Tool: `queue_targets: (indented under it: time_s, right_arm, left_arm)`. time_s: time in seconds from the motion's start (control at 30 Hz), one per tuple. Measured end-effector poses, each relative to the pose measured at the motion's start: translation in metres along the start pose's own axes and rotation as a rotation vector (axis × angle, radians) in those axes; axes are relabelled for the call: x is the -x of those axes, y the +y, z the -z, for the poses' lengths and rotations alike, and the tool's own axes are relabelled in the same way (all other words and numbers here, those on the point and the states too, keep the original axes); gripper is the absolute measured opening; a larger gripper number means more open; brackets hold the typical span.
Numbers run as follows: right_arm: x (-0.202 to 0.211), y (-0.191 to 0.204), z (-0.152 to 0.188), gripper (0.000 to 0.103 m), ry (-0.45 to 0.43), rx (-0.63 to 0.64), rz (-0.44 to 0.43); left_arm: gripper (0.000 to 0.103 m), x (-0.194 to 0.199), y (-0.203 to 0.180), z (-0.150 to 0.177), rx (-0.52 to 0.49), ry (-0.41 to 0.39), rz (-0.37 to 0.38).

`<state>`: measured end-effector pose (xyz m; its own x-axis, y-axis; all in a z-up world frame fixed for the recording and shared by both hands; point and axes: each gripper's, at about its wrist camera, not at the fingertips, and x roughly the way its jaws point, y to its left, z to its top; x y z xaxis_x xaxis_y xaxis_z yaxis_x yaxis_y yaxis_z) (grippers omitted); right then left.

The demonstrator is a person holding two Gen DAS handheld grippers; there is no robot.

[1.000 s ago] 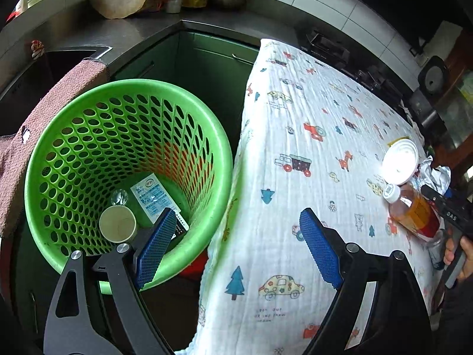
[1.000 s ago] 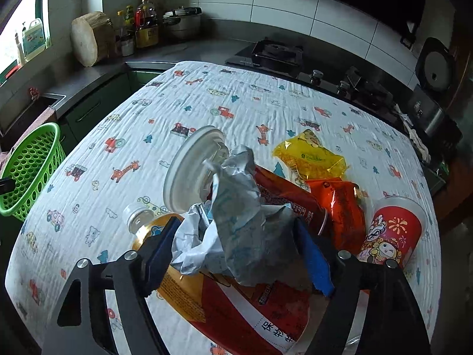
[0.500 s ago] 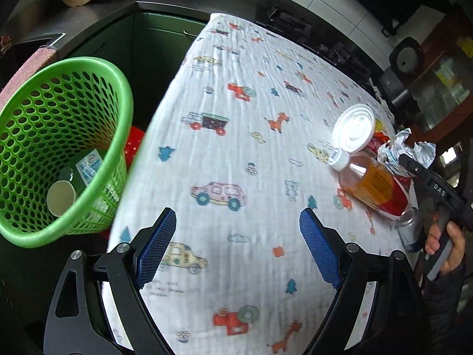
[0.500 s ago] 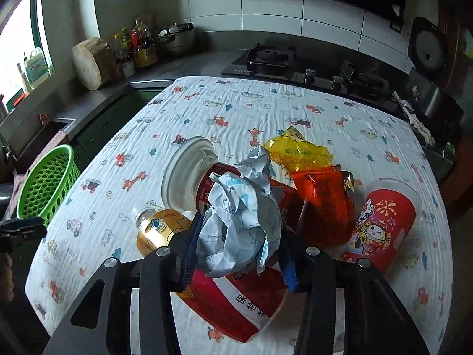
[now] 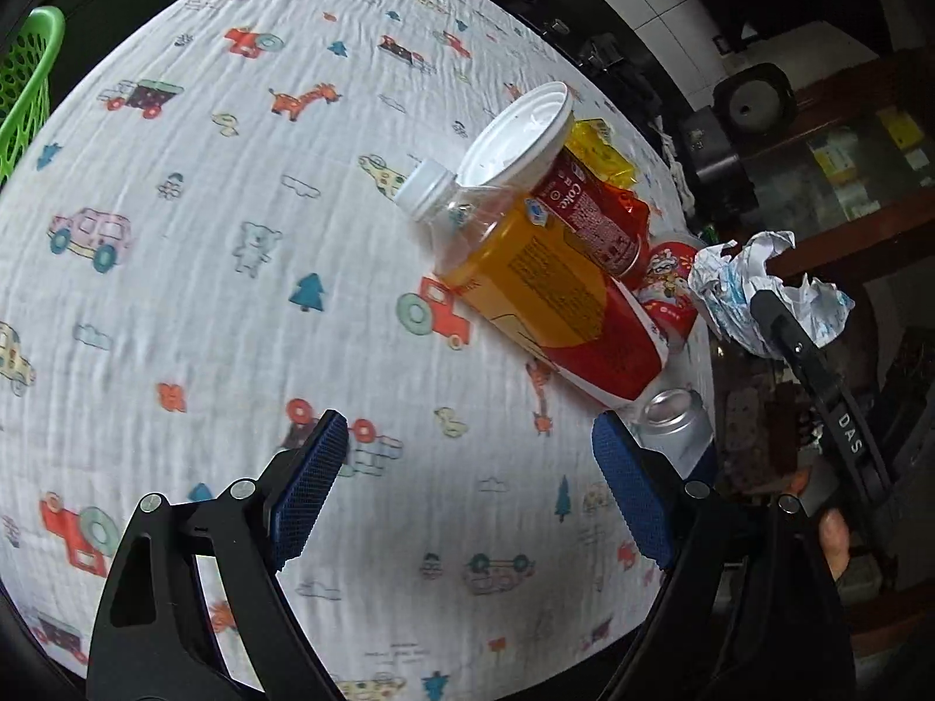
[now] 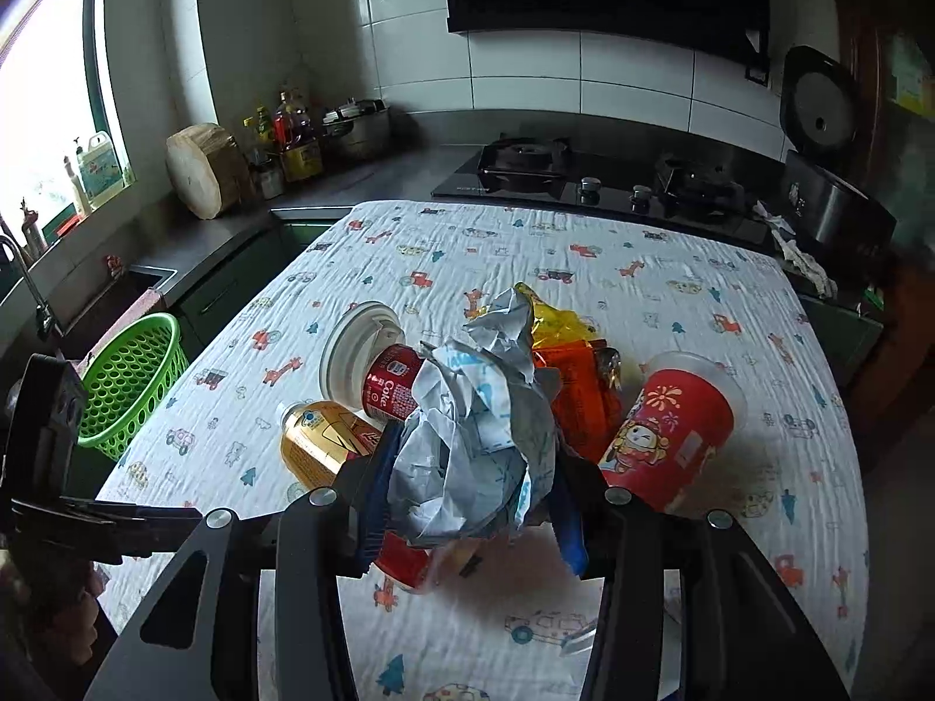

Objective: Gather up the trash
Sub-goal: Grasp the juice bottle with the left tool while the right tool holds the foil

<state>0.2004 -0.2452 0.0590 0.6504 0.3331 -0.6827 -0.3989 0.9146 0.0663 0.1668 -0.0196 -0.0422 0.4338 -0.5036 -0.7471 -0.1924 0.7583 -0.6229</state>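
Observation:
My right gripper point(image 6: 467, 467) is shut on a crumpled white paper wad point(image 6: 473, 444), held a little above the trash pile. The same wad point(image 5: 730, 286) shows at the right of the left wrist view. Below it lie an orange drink bottle point(image 6: 315, 438), a red Coke cup with a white lid point(image 6: 356, 350), yellow and orange packets point(image 6: 578, 385) and a red cartoon cup point(image 6: 666, 432). My left gripper point(image 5: 470, 429) hangs open over the printed tablecloth point(image 5: 204, 292), nothing between its fingers, with the bottle point(image 5: 526, 274) and a silver can point(image 5: 678, 415) just ahead.
The green perforated basket point(image 6: 128, 380) stands beside the table's left edge, by the sink. Behind the table are a gas stove point(image 6: 584, 175), a rice cooker point(image 6: 830, 198), and a wooden block point(image 6: 201, 169) with bottles on the counter.
The left gripper swung from above the basket across the table to the trash pile. The right gripper closed on the paper wad and lifted it off the pile.

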Motion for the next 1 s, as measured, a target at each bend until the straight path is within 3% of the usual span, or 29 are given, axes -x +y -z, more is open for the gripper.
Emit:
queue_targets:
  time_s: [0.47, 1.0]
  right_arm:
    - [0.01, -0.03, 0.013, 0.045, -0.002, 0.007, -0.036]
    - [0.0, -0.046, 0.021, 0.045, 0.03, 0.003, -0.031]
  left_arm:
    - [0.085, -0.049, -0.048, -0.018, 0.304, -0.081, 0.016]
    - [0.083, -0.074, -0.055, -0.028, 0.451, -0.136, -0.046]
